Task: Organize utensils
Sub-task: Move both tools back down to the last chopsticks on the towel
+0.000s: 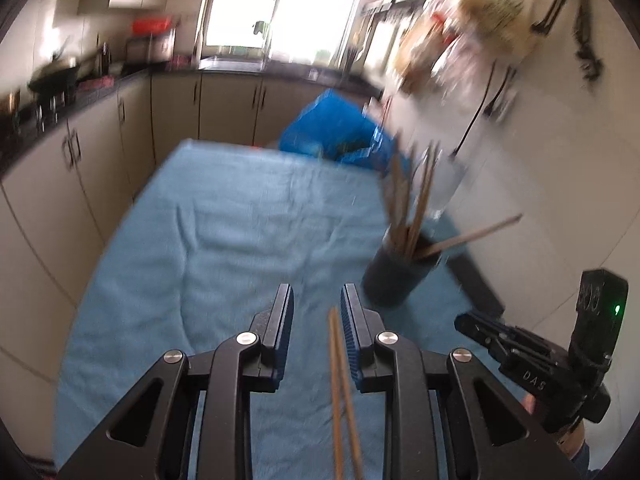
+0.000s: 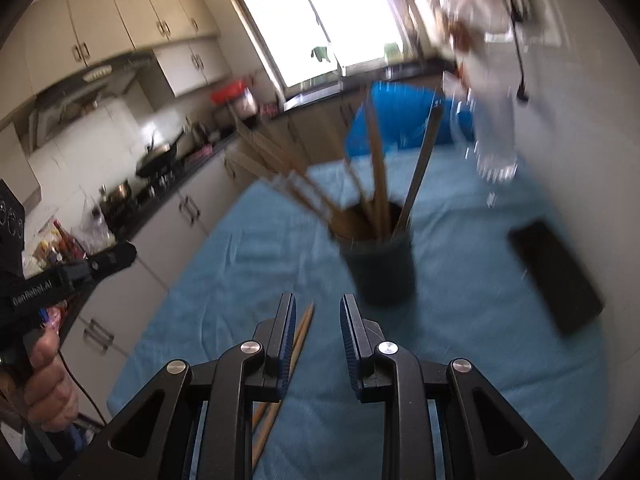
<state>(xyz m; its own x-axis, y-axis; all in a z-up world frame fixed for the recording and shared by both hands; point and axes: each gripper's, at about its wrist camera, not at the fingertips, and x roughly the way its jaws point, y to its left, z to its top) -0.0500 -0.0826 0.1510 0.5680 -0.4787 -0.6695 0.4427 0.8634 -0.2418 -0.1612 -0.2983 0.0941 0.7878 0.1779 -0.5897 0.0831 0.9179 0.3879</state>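
Chopsticks [image 1: 340, 392], two, lie on the desk [image 1: 224, 240] near one cup [image 1: 394, 276], loose between both spread tongs: left tongs [image 1: 317, 300], right tongs [image 2: 318, 312].

cloth [image 1: 224, 240]: light blue | holder [image 1: 394, 280]: dark | chopsticks [image 1: 342, 392]: tan wood

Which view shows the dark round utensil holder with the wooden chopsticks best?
The right wrist view: the dark round utensil holder sits near centre, its opening and the wooden chopsticks inside visible. The left wrist view shows it off to the right, smaller and blurred.
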